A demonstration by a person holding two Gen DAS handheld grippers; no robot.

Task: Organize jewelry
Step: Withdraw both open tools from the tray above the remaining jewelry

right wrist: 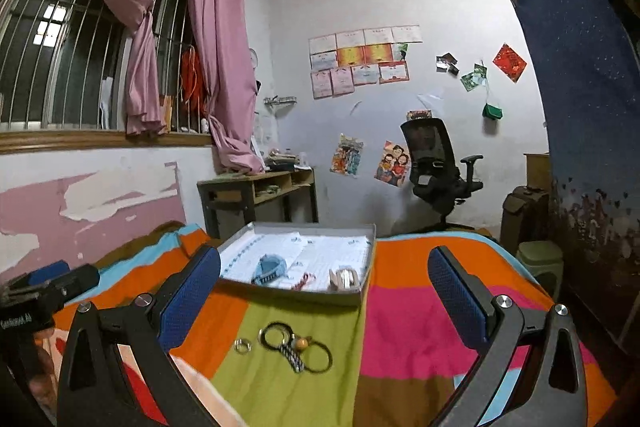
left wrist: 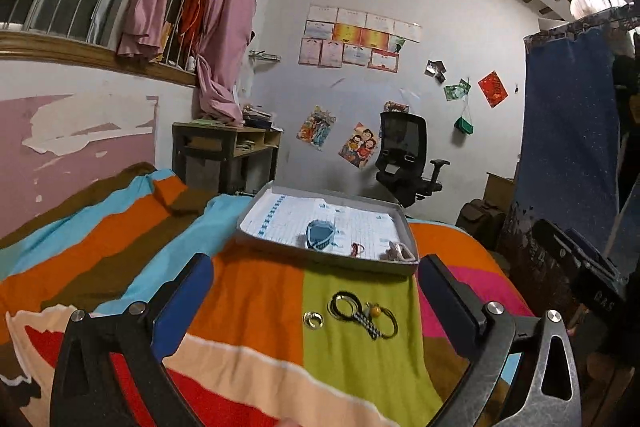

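Note:
A shallow grey box [left wrist: 394, 264] [right wrist: 362, 259] lined with printed paper sits on the striped bedspread. Inside lie a blue watch [left wrist: 319, 235] [right wrist: 271, 269], a small red loop [left wrist: 357, 249] [right wrist: 305, 281] and a pale bracelet [left wrist: 401, 251] [right wrist: 343, 277]. In front of the box, on the green stripe, lie black hair ties with a checked band and an orange bead [left wrist: 363, 311] [right wrist: 295, 345], and a silver ring [left wrist: 313, 319] [right wrist: 242, 345]. My left gripper [left wrist: 314, 293] and right gripper [right wrist: 324, 291] both hover open above these, holding nothing.
The bedspread [left wrist: 248, 307] [right wrist: 420, 323] covers the whole near area. Beyond it stand a wooden desk [left wrist: 224, 151] [right wrist: 256, 195], a black office chair [left wrist: 404, 159] [right wrist: 436, 167] and a blue hanging cloth [left wrist: 568, 147] [right wrist: 584, 67]. The left gripper's body [right wrist: 44, 291] shows at the right view's left edge.

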